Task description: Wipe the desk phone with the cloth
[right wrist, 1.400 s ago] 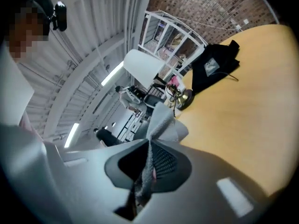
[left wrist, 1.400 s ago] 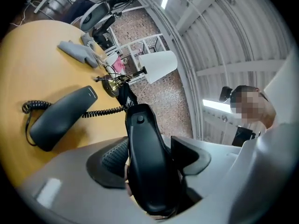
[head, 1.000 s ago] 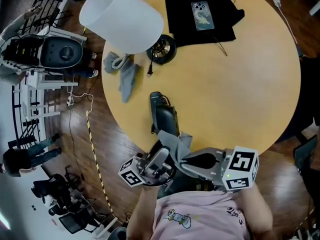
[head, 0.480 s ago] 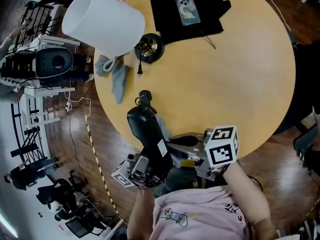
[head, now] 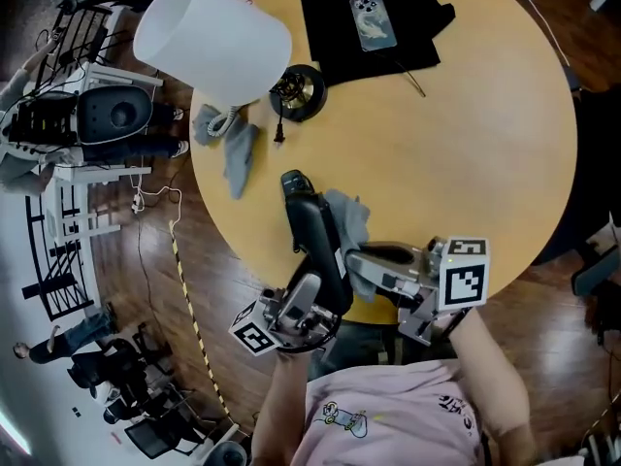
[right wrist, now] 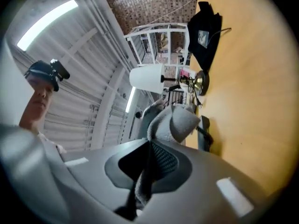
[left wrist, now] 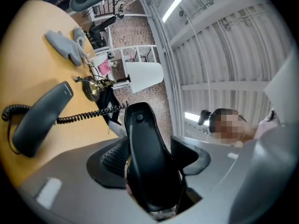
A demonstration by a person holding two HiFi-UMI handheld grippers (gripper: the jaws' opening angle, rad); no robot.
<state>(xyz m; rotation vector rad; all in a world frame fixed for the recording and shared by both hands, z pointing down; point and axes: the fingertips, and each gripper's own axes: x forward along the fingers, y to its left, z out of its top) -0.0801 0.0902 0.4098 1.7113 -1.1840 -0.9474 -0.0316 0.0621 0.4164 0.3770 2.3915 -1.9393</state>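
Note:
My left gripper (head: 309,304) (left wrist: 152,171) is shut on a black desk phone body (head: 312,233) (left wrist: 145,139), which is held up over the table's near edge. The phone's coiled cord (left wrist: 88,113) runs to its handset (left wrist: 39,120), which lies on the yellow table (head: 466,134). In the right gripper (head: 367,260) (right wrist: 149,167), which is shut, a grey cloth (head: 347,219) (right wrist: 175,122) is pinched. The cloth bunches beyond the fingertips and rests against the right side of the phone body.
A lamp with a white shade (head: 213,37) and dark round base (head: 303,90) stands at the table's far left. A second grey cloth (head: 238,153) lies beside it. A black fabric (head: 340,47) with a smartphone (head: 374,22) on it lies at the back. Chairs and racks stand around.
The right gripper has carried the cloth from the phone's lower end up along its right side. The left gripper keeps its hold on the phone body.

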